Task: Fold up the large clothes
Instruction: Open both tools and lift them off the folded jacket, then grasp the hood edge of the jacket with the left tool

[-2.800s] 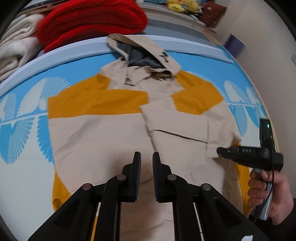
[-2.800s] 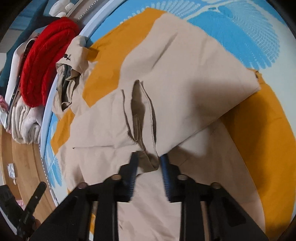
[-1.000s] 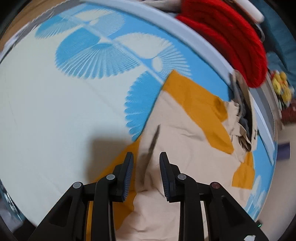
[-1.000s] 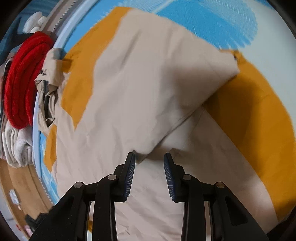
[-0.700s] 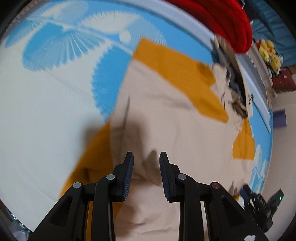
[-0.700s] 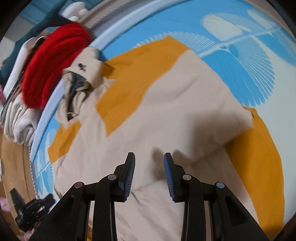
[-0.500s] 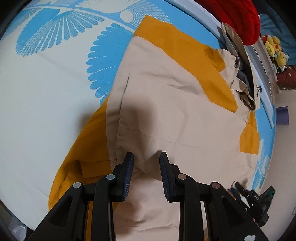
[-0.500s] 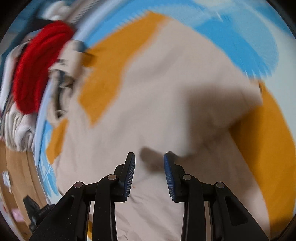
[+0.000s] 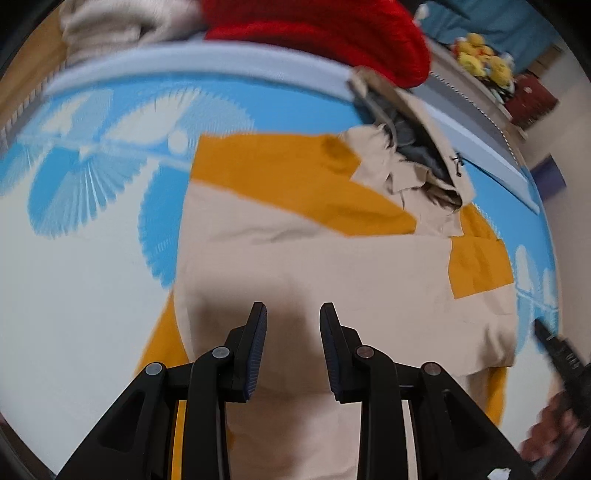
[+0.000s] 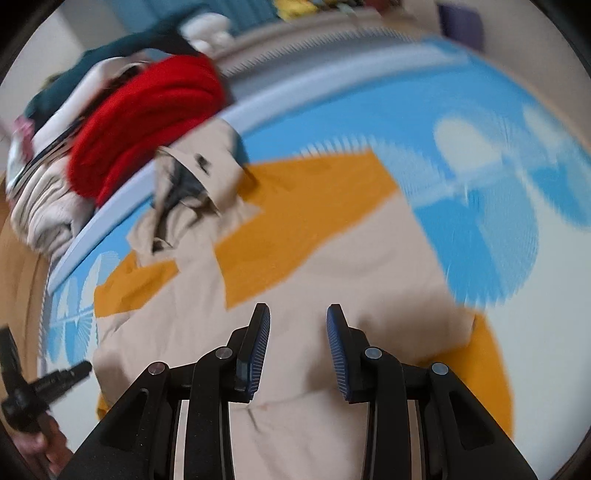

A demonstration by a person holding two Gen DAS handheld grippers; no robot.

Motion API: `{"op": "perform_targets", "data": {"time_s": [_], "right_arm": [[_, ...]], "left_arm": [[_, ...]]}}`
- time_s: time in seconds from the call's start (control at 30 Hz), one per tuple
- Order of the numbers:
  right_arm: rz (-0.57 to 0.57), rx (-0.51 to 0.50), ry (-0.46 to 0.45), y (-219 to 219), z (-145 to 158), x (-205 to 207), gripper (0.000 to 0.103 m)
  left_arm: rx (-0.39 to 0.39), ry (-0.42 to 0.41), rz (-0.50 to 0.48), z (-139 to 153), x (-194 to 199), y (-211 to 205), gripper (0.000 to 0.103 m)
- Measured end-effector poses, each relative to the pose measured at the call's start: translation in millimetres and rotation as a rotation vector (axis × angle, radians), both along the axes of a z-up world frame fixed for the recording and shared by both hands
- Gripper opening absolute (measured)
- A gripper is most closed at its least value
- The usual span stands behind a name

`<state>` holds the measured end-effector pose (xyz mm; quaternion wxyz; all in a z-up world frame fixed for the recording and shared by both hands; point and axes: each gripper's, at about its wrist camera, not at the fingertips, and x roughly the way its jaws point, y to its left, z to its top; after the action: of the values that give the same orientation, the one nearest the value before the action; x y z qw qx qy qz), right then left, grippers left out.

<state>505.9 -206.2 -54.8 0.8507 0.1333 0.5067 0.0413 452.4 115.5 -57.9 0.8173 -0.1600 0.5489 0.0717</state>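
Observation:
A beige and mustard hooded jacket point(image 9: 314, 266) lies flat on the blue and white patterned bed cover point(image 9: 74, 266), hood point(image 9: 417, 147) toward the far edge, both sleeves folded across the body. My left gripper point(image 9: 293, 314) hovers open above the jacket's near left part, nothing between its fingers. My right gripper point(image 10: 298, 314) hangs open above the jacket point(image 10: 332, 258), also with nothing in it. The right gripper point(image 9: 561, 354), held by a hand, shows at the left view's right edge. The left gripper point(image 10: 48, 384) shows at the right view's left edge.
A red knitted garment point(image 9: 314, 29) and a cream folded pile point(image 9: 122, 22) sit past the cover's pale blue border. The red garment point(image 10: 147, 118) rests on stacked clothes point(image 10: 40, 206). Yellow plush toys point(image 9: 480, 55) lie at the back right. A wooden floor point(image 10: 18, 295) shows at the left.
Both grippers have rolled and pulled back from the folded sleeves. The right one has risen, so more of the jacket and bed shows. The jacket lies still and flat.

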Motion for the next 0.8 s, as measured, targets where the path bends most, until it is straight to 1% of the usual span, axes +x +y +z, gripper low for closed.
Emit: {"op": "perform_targets", "data": {"time_s": [0.07,0.1,0.17,0.23,0.3,0.37,0.4,0.47,0.5,0.6,0.7,0.73,0.8], "right_arm": [[0.035,-0.058,-0.065,5.1,14.8,0.4,0.034],[0.049,-0.088,-0.094,6.2,22.2,-1.1,0.034],[0.064,-0.105,-0.120,5.8,31.2,-3.0,0.034],[0.077,-0.091,-0.120,4.9,33.8,-5.8,0.034],[0.083,-0.087,-0.110,1.0,34.5,-7.8,0.034],[0.072,-0.099,-0.094,-2.2,32.7,-8.4,0.034],[0.064,-0.097,-0.086,-4.9,31.7,-8.6,0.032],[0.051,-0.085,-0.074,-11.5,30.4,-8.5,0.024],[0.047,-0.084,-0.070,-14.9,31.1,-7.9,0.021],[0.041,-0.095,-0.076,-22.8,35.6,-7.8,0.018],[0.043,-0.102,-0.093,-27.4,42.7,-9.0,0.016],[0.039,-0.095,-0.091,-29.3,44.7,-9.0,0.014],[0.047,-0.075,-0.090,-29.6,46.3,-7.7,0.011]], "left_arm": [[0.047,-0.043,-0.002,7.8,-1.3,-2.7,0.025],[0.055,-0.056,0.000,10.3,-1.3,-2.8,0.025],[0.046,-0.076,0.009,13.3,-0.5,-0.7,0.025],[0.040,-0.091,0.027,14.4,0.6,1.3,0.025],[0.057,-0.108,0.053,16.4,1.1,2.9,0.024],[0.095,-0.141,0.098,21.0,-1.2,7.2,0.012],[0.110,-0.154,0.109,22.6,-1.5,8.7,0.010],[0.133,-0.171,0.124,25.1,-2.9,11.5,0.006],[0.149,-0.182,0.124,26.4,-3.6,12.2,0.006],[0.206,-0.209,0.088,29.6,-3.7,7.4,0.005],[0.210,-0.219,0.032,34.3,-3.3,-1.3,0.005],[0.217,-0.216,0.011,35.8,0.4,-5.1,0.005],[0.205,-0.208,-0.029,37.8,15.4,-10.6,0.005]]}}
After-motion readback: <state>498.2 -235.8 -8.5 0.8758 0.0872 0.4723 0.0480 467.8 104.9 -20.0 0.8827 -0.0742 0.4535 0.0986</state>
